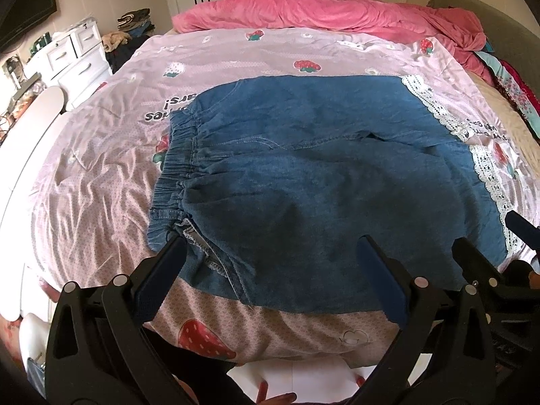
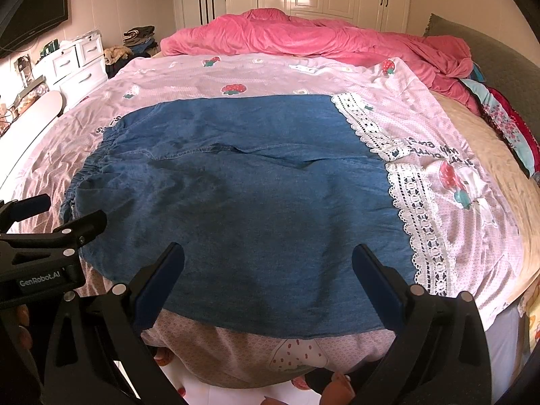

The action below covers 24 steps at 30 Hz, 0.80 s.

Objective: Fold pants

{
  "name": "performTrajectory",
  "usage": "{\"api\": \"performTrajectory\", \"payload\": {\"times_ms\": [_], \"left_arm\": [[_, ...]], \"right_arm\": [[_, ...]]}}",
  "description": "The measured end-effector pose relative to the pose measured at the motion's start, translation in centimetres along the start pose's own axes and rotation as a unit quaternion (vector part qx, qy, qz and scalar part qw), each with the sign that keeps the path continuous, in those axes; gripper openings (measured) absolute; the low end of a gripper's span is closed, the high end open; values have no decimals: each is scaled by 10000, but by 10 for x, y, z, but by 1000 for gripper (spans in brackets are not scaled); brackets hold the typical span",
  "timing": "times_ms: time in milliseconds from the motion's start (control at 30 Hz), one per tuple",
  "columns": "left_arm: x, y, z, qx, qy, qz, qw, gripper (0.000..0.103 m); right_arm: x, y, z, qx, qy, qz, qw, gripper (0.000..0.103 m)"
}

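Beyond both spread tongs point(image 1: 270, 253) point(image 2: 268, 260) lie pants point(image 1: 320, 185).

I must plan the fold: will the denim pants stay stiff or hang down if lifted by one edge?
The denim pants would probably sag: the cloth lies wrinkled and follows the bedsheet. The gathered waistband may bunch. They look thin, so likely light.

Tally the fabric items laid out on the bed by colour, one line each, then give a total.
Blue: 1, the denim pants
Pale pink with strawberry print: 1, the sheet under the pants
Deep pink: 1, the blanket bunched at the far end
Total: 3

Both grippers, left and right, hover open.
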<state>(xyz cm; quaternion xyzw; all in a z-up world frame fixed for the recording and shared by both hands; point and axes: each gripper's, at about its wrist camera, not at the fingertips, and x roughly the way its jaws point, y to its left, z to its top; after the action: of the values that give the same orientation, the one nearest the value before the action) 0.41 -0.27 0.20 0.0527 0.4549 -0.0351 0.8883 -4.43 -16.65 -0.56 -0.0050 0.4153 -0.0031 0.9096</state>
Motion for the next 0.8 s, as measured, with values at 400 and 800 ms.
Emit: {"api": "performTrajectory", "payload": {"times_ms": [400,800], "left_arm": [[0,0,-1,-4,-20,-5,10000,94],[3,1,0,-13,-22,-29,10000,94]], "right_arm": [[3,1,0,20,14,-45,10000,99],[4,3,3,-17,31,-15,10000,99]]}}
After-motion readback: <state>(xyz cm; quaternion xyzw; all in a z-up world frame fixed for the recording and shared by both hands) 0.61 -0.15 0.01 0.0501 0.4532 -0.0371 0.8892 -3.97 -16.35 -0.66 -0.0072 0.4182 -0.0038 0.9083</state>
